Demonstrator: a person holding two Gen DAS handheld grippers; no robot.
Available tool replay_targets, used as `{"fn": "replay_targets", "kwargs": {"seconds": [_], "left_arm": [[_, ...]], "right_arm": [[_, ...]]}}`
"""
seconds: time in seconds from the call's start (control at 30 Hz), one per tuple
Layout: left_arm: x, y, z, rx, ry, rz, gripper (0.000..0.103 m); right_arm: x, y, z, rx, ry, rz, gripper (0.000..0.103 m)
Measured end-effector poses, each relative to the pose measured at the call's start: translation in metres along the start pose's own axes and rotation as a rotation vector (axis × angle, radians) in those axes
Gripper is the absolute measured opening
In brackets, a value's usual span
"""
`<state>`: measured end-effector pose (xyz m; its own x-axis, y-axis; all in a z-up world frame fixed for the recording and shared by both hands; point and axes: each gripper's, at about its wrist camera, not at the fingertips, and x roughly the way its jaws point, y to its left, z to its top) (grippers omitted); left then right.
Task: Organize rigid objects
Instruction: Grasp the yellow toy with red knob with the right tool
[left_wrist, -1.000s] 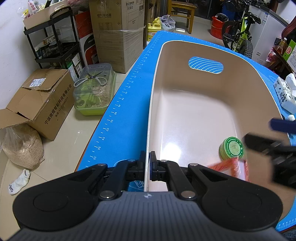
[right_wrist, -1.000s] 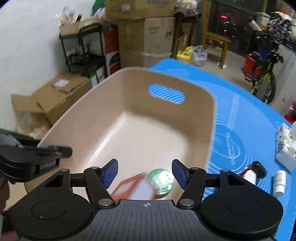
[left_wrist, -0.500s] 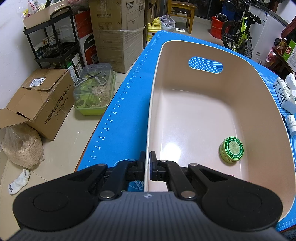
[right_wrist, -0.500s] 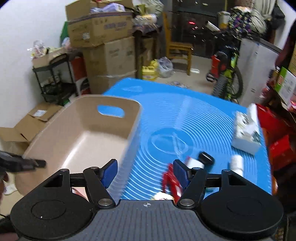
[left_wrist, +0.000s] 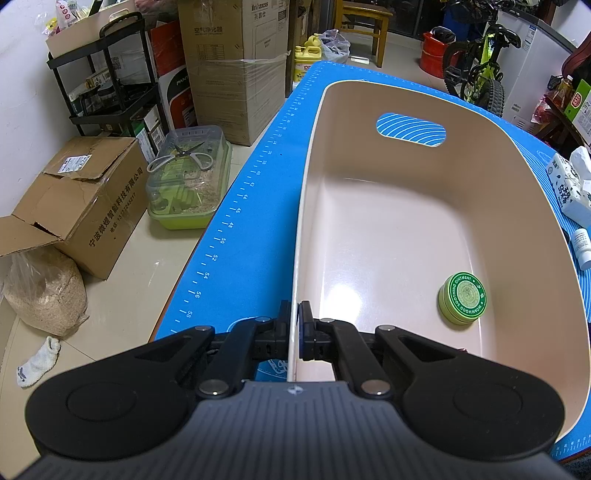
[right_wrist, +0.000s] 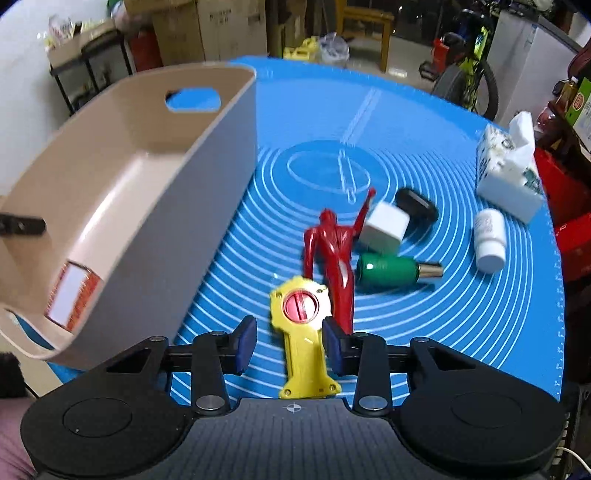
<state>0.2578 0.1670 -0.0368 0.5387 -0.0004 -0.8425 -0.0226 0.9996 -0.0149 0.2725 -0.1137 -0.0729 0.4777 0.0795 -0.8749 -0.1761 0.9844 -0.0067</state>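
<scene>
Two blue pads of the right hand-held gripper (right_wrist: 288, 345) have just been closing around the yellow toy (right_wrist: 302, 332) near the table's near edge, not yet pressing; it should center on the handle first, while the left hand-held gripper (left_wrist: 294, 330) pinches the bin (left_wrist: 491, 155) wall.

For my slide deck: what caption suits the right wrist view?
Right tongs, jaws closing, straddle a yellow toy on the blue mat beside the beige bin.

We count one beige bin (left_wrist: 480, 122) holding one green tin (left_wrist: 462, 298) and one small box (right_wrist: 72, 293). On the desk (right_wrist: 461, 314) we count one yellow toy (right_wrist: 301, 332), one red figure (right_wrist: 334, 247), one green bottle (right_wrist: 388, 275) and one white bottle (right_wrist: 489, 240).
</scene>
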Motion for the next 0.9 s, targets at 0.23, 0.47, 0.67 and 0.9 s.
{"fn": "replay_targets", "kwargs": {"seconds": [0.23, 0.47, 0.67, 0.9], "left_arm": [[0.000, 0.000, 0.000, -0.001, 0.000, -0.001, 0.005], [0.001, -0.001, -0.001, -0.002, -0.001, -0.004, 0.005], [0.001, -0.002, -0.001, -0.003, -0.001, -0.005, 0.005], [0.001, -0.002, -0.001, -0.001, -0.001, -0.004, 0.005]], "right_arm": [[0.019, 0.001, -0.005, -0.014, 0.042, -0.006, 0.049], [0.032, 0.000, -0.004, 0.000, 0.049, 0.000, 0.036], [0.026, 0.000, -0.006, 0.011, 0.020, 0.015, 0.036], [-0.012, -0.004, 0.001, 0.053, -0.096, 0.023, 0.036]]}}
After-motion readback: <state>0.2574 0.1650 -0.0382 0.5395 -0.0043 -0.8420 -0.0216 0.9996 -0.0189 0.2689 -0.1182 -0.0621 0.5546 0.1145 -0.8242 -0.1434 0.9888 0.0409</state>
